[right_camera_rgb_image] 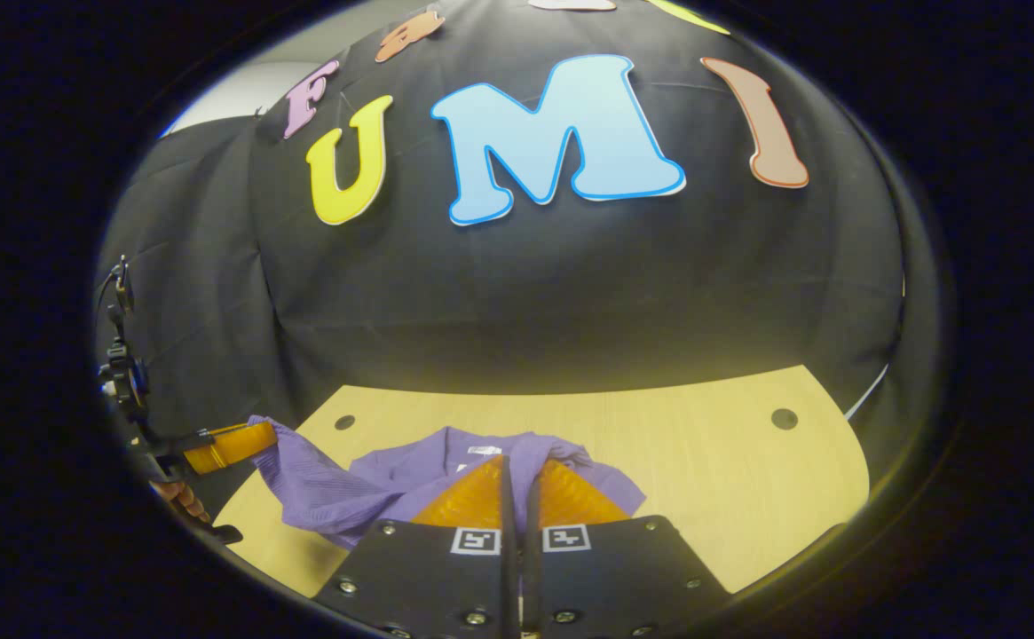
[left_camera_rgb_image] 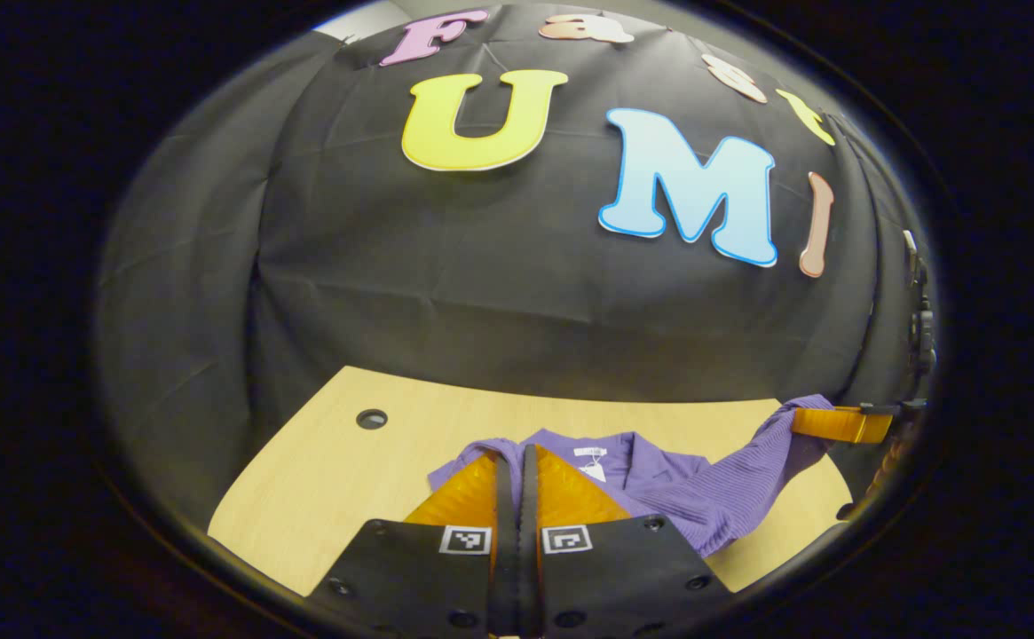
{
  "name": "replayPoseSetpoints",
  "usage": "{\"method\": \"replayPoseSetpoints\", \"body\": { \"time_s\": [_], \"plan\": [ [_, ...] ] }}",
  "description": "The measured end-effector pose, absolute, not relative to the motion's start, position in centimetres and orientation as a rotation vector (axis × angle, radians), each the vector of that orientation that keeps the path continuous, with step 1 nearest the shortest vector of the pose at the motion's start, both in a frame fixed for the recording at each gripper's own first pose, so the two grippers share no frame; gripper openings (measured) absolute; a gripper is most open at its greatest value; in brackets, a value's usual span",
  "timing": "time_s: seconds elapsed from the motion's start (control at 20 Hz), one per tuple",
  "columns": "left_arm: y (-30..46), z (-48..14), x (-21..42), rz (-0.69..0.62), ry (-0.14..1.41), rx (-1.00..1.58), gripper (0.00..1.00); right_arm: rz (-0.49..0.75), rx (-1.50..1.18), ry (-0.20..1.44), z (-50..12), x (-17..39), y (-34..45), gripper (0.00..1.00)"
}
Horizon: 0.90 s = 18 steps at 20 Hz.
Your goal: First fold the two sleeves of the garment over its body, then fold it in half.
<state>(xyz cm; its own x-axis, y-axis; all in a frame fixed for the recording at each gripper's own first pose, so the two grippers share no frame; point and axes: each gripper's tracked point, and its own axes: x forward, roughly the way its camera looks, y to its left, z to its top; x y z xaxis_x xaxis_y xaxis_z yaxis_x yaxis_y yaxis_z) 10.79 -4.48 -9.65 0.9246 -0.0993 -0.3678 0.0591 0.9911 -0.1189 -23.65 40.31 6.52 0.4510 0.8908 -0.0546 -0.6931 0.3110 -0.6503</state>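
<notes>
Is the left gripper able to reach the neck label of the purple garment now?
Probably not yet: the left gripper is shut on the garment, so it must release first; the label lies uncovered just beyond its fingertips.

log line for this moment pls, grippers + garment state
left gripper: shut on purple garment | right gripper: shut on purple garment | garment: lifted off wooden table at both ends, sagging between | stage: fold underway

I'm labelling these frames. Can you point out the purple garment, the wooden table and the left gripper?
Purple garment (left_camera_rgb_image: 659, 484): left gripper view, on its body below the collar.
Wooden table (right_camera_rgb_image: 703, 461): right gripper view, on bare tabletop.
Left gripper (right_camera_rgb_image: 234, 444): right gripper view, on its orange fingers.
</notes>
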Motion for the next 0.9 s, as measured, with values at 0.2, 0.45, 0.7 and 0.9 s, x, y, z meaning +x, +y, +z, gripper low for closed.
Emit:
{"method": "replayPoseSetpoints", "body": {
  "time_s": [0.2,0.45,0.7,0.9],
  "plan": [
    [-4.2,-11.0,16.1,-0.064,0.349,-0.049,0.06,1.055,-0.641,-0.333,7.6,-21.1,43.4,0.03],
    [-3.9,-14.2,19.5,-0.025,0.359,0.005,0.06,1.010,-0.608,-0.280,7.6,-16.5,45.6,0.03],
    [-4.3,-17.7,21.0,-0.009,0.407,0.025,0.07,0.984,-0.628,-0.243,6.5,-13.5,46.3,0.05],
    [-5.0,-19.0,21.0,-0.013,0.442,0.021,0.13,0.966,-0.699,-0.277,6.1,-13.7,46.0,0.14]
  ]
}}
